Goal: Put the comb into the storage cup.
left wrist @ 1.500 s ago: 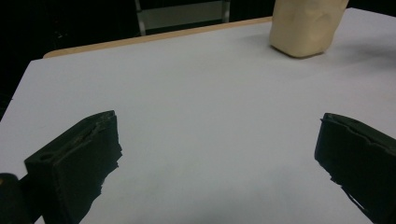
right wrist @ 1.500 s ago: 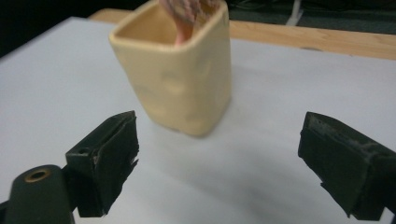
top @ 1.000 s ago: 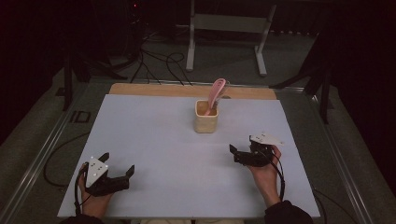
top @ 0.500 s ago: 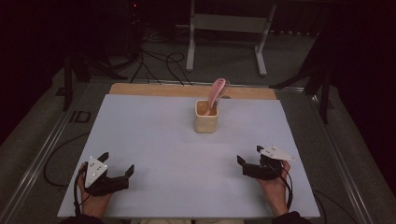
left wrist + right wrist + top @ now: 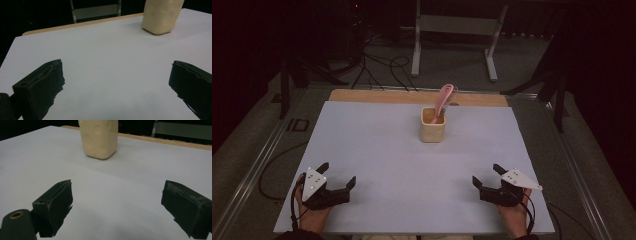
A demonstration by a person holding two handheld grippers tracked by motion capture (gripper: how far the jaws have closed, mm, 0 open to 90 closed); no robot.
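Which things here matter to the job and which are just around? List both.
Job: cream cup holding a pink spoon; left gripper and right gripper, both open.
Around: white table sheet, metal stand, floor cables.

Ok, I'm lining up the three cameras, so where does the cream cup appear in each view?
High view: the cream cup stands mid-table toward the far edge, a pink utensil in it.
Left gripper view: top right, its top cut off by the frame.
Right gripper view: top centre, top cut off.
Shared landmark: the wooden strip along the table's far edge.
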